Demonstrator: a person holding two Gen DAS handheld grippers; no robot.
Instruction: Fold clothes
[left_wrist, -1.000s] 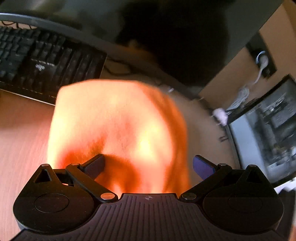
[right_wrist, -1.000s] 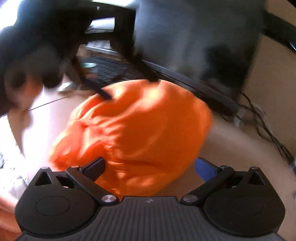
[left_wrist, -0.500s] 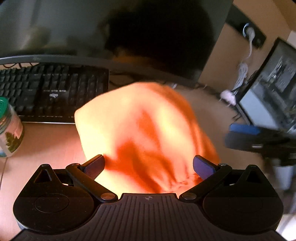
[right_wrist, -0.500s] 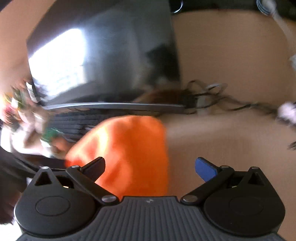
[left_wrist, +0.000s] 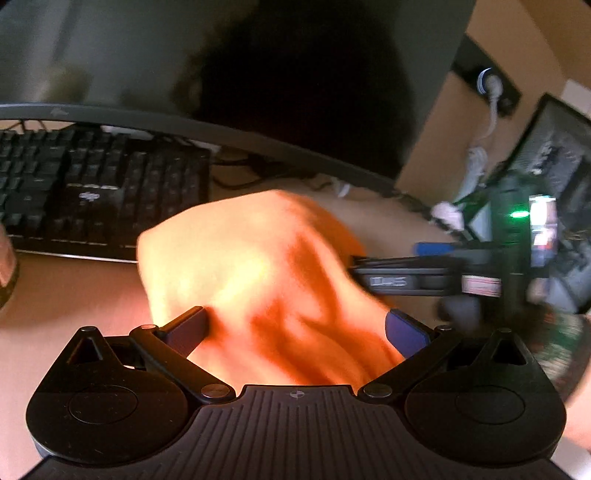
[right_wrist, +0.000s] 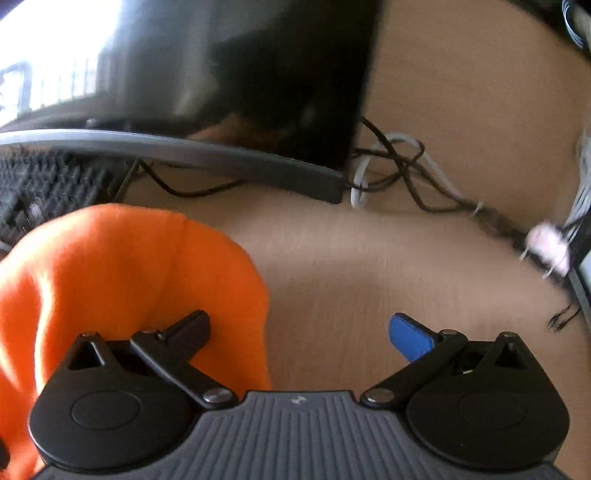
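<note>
The orange garment (left_wrist: 258, 280) lies bunched on the wooden tabletop (right_wrist: 369, 266), in front of the black keyboard (left_wrist: 103, 192) and the dark monitor (left_wrist: 221, 74). The left tool (left_wrist: 295, 325) hangs over the garment with its fingers spread wide, cloth between them but not pinched. The right tool (right_wrist: 299, 328) is also spread open at the garment's right edge, its dark finger (right_wrist: 192, 325) over the cloth.

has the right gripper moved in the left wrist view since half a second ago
Yes. The right gripper has come further in from the right edge, toward the keyboard, and its tips now reach the orange garment.
</note>
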